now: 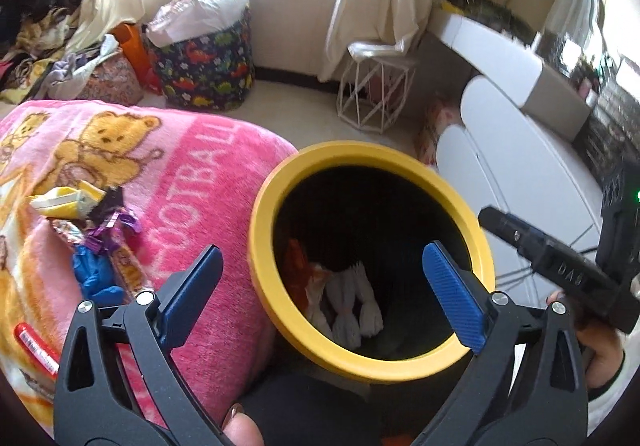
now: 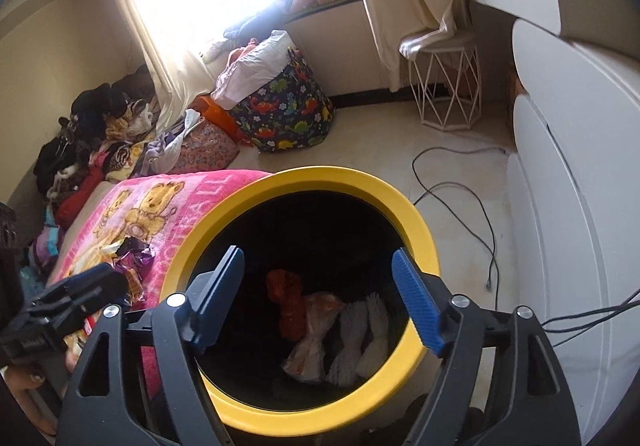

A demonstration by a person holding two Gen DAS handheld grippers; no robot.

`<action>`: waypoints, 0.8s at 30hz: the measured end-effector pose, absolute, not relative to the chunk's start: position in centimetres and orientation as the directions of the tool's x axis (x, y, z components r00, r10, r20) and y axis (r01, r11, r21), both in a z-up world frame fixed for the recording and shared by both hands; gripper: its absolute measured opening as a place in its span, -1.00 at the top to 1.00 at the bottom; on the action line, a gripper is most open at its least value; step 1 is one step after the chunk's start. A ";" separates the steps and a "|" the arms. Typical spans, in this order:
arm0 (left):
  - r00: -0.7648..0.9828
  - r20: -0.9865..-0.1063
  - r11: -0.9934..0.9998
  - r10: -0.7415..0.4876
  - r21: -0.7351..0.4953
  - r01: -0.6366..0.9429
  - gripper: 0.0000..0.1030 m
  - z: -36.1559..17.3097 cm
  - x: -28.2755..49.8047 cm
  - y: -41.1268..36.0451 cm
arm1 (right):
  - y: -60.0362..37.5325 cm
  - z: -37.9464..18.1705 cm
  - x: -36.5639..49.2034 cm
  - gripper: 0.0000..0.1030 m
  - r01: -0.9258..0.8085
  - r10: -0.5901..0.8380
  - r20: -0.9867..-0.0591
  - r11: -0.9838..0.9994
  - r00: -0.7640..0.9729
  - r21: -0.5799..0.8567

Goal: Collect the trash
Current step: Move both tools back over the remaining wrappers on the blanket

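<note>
A black bin with a yellow rim stands beside the bed. Inside lie an orange wrapper, a pale plastic bag and white gloves. My left gripper is open and empty over the bin's mouth. My right gripper is open and empty, also above the bin. On the pink bear blanket lie trash pieces: a yellow wrapper, a purple wrapper, a blue glove and a red-capped tube.
A dinosaur-print basket and a white wire stool stand by the far wall. White drawers are at the right, with cables on the floor. Clothes pile up at the left.
</note>
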State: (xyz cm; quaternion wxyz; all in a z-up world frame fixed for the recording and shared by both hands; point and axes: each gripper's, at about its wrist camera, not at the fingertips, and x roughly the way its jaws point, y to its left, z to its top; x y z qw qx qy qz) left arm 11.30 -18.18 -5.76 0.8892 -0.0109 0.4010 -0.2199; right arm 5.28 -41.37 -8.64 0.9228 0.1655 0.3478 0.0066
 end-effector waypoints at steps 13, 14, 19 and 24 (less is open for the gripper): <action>0.698 -0.607 0.925 -0.380 -0.239 0.296 -0.78 -3.0 10.1 -12.8 | -37.1 -6.5 5.2 -0.60 0.027 0.126 -0.584 0.969 0.802 0.246; 0.703 -0.602 0.926 -0.378 -0.245 0.288 -0.78 -2.9 10.0 -12.4 | -36.8 -6.4 5.2 -0.60 0.021 0.126 -0.581 0.971 0.804 0.240; 0.737 -0.579 0.936 -0.348 -0.256 0.241 -0.78 -2.2 9.9 -10.1 | -34.7 -5.6 5.2 -0.61 -0.020 0.139 -0.557 0.977 0.818 0.213; 0.770 -0.561 0.948 -0.304 -0.260 0.184 -0.78 -1.6 9.7 -7.5 | -31.8 -5.0 5.4 -0.62 -0.080 0.175 -0.539 0.978 0.824 0.195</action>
